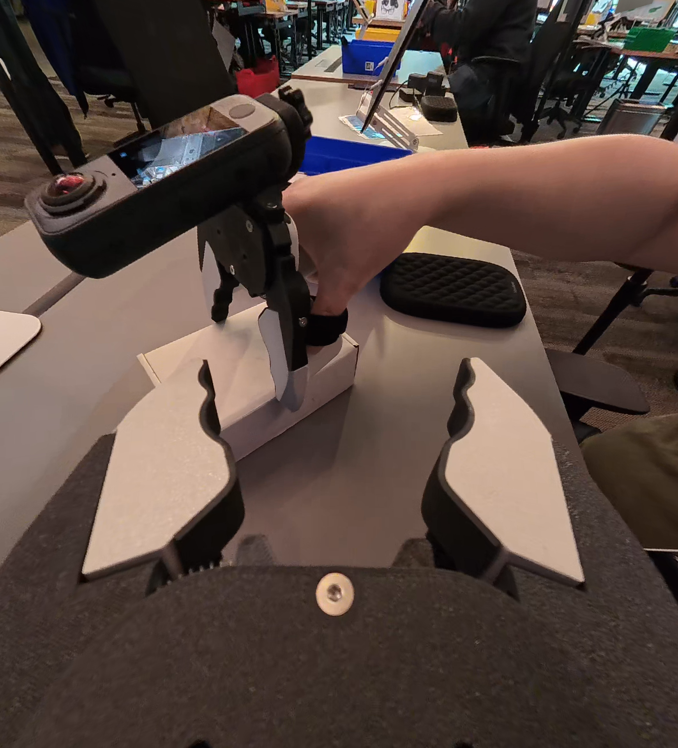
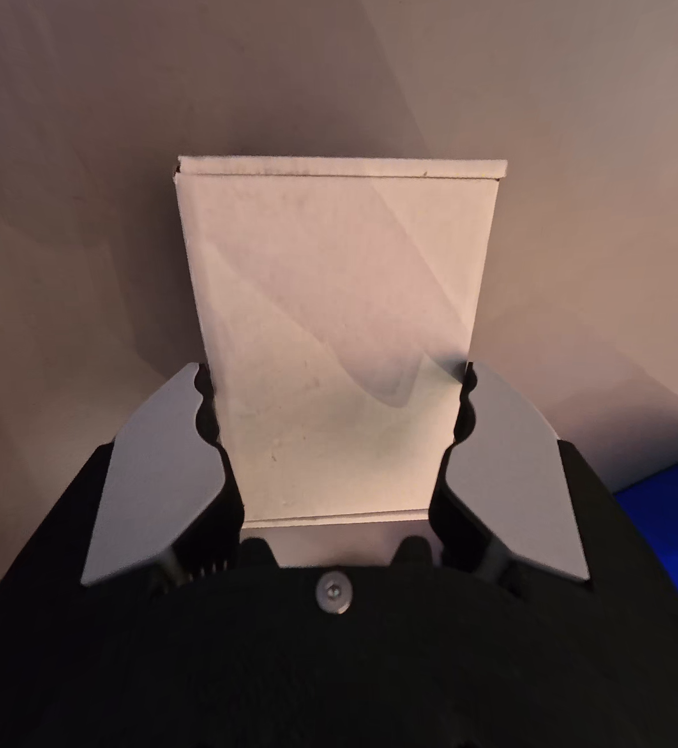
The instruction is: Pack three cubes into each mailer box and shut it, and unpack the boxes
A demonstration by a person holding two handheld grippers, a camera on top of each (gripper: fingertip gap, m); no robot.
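- Closed white mailer box [image 1: 248,380] flat on grey desk [image 1: 430,404].
- Right tool [image 2: 334,388] straddles box from above, one finger on each long side, jaws wide, touching the sides; clamped or not, cannot tell.
- Left tool [image 1: 335,384] wide open, empty, just beside box.
- Black wrist pad [image 1: 452,289] behind.

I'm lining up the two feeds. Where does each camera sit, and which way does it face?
Left wrist view: on the left gripper, looking along the table at the box; the right gripper, hand and forearm show.
Right wrist view: on the right gripper, looking steeply down on the box between its fingers.
Shared: the box, table and right gripper.
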